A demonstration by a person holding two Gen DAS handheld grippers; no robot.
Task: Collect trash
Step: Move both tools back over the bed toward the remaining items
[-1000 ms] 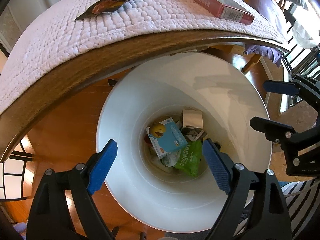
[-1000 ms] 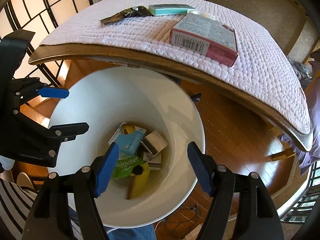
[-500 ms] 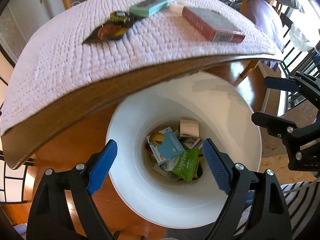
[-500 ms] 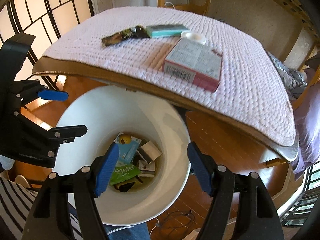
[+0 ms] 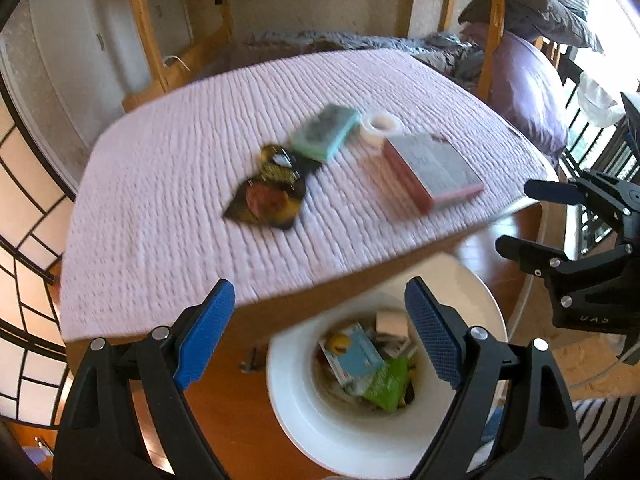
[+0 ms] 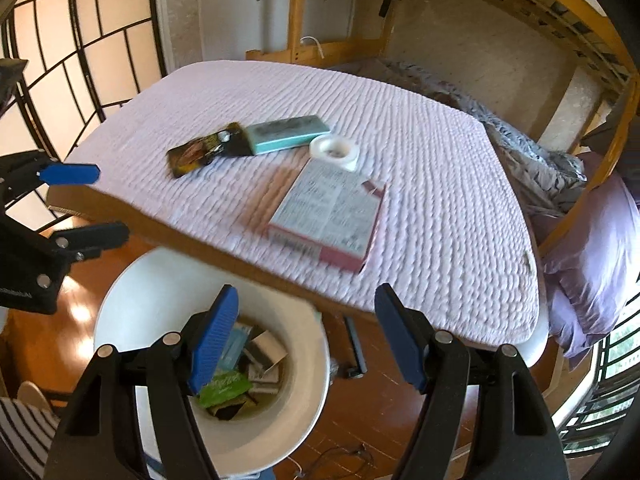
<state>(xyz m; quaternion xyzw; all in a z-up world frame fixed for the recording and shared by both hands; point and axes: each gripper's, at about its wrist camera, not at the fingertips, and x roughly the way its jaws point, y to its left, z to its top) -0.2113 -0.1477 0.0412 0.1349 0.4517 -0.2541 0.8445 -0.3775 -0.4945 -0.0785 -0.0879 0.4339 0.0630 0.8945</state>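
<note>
both grippers, left and right, hang open and empty above the white bin; a dark wrapper, teal box, tape roll and pink box lie on the quilted table.

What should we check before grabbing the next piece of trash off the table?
1. Left hand-held gripper empty and open: ok.
2. Right hand-held gripper empty and open: ok.
3. Trash left on the table: ok. A dark snack wrapper, a teal box, a white tape roll and a pink box lie on the quilted cover.
4. White bin within reach below the table edge, with room inside: ok, only the bottom is filled.
5. Items apart enough to grab singly: not ok, the wrapper touches the teal box.
6. Items empty: cannot tell.
</note>
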